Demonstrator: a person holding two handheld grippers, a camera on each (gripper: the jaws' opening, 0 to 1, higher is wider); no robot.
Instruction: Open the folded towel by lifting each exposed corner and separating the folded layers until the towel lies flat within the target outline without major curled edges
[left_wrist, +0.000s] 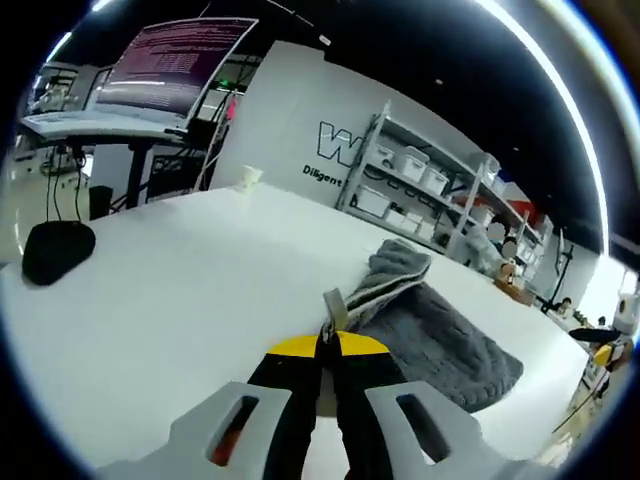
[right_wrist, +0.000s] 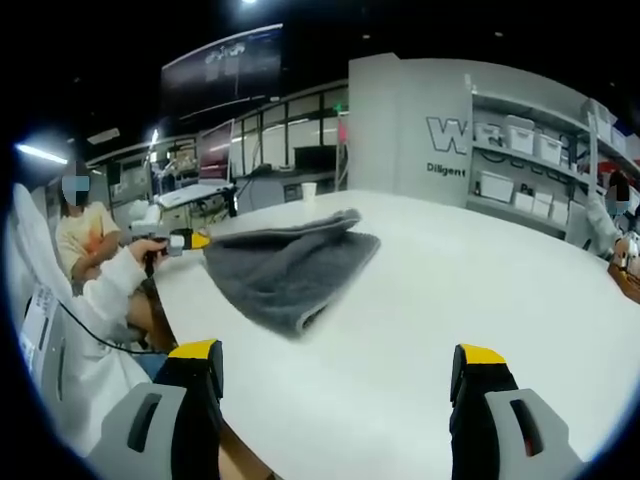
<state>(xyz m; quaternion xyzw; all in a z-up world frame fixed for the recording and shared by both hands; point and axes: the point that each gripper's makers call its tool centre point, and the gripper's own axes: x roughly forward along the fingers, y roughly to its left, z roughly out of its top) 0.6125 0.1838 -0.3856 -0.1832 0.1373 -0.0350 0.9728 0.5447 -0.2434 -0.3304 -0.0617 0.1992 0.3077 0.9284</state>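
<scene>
A grey folded towel (left_wrist: 440, 335) lies on the white table (left_wrist: 180, 270). In the left gripper view my left gripper (left_wrist: 328, 335) is shut on the towel's near corner, where a striped edge and a small tag (left_wrist: 335, 308) rise between the yellow-tipped jaws. In the right gripper view the towel (right_wrist: 290, 265) lies ahead and to the left. The left gripper (right_wrist: 190, 240), held by a hand in a white sleeve, pinches the towel's left end there. My right gripper (right_wrist: 338, 365) stands wide open above the table (right_wrist: 450, 290), short of the towel, with nothing between its jaws.
A black rounded object (left_wrist: 55, 250) sits at the table's left edge and a small white cup (left_wrist: 248, 178) at its far side. Shelves with boxes (left_wrist: 420, 180) stand behind. A seated person (right_wrist: 85, 240) is beyond the table's left edge.
</scene>
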